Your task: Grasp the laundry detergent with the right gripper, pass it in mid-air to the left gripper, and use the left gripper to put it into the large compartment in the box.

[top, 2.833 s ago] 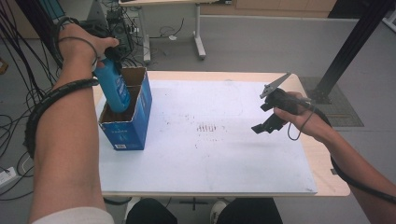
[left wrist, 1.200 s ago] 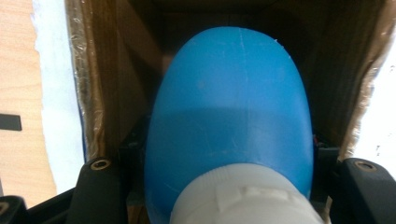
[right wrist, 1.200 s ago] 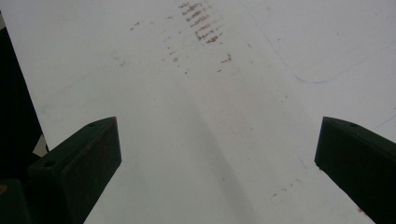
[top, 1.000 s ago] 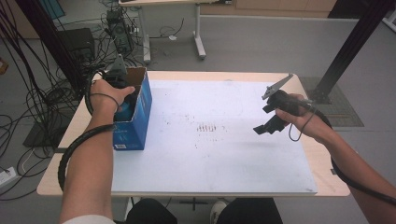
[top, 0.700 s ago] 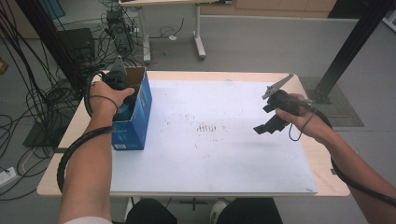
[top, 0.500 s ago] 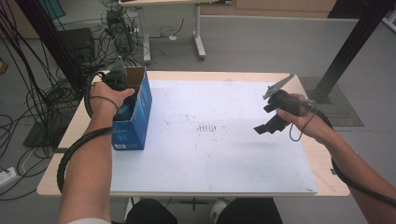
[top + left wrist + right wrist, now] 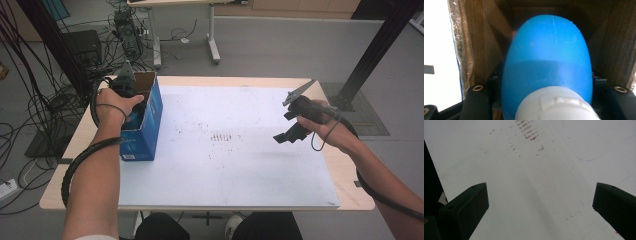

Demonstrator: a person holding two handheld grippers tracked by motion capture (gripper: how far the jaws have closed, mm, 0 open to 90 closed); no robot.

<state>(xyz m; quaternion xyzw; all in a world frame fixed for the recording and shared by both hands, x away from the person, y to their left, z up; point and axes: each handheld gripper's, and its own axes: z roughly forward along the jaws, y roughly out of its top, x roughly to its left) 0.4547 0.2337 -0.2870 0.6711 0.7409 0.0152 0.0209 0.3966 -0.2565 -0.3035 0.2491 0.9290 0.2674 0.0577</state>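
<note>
**Bottle lowered into carton; release outstanding**

While the table [image 7: 345,195] carries a white sheet [image 7: 240,165] with broad bare room from centre to right edge, the blue carton [image 7: 145,135] stands upright at its left margin, close to that edge. Blue bottle [image 7: 549,62]: inside the carton, brown walls tight on both sides, white cap [image 7: 556,105] toward the camera. Left gripper [image 7: 131,100]: jaws narrow, clamped on the bottle. Judged remaining: let go, lift straight out. Right gripper [image 7: 287,136]: jaws wide, empty, above bare sheet.
</note>
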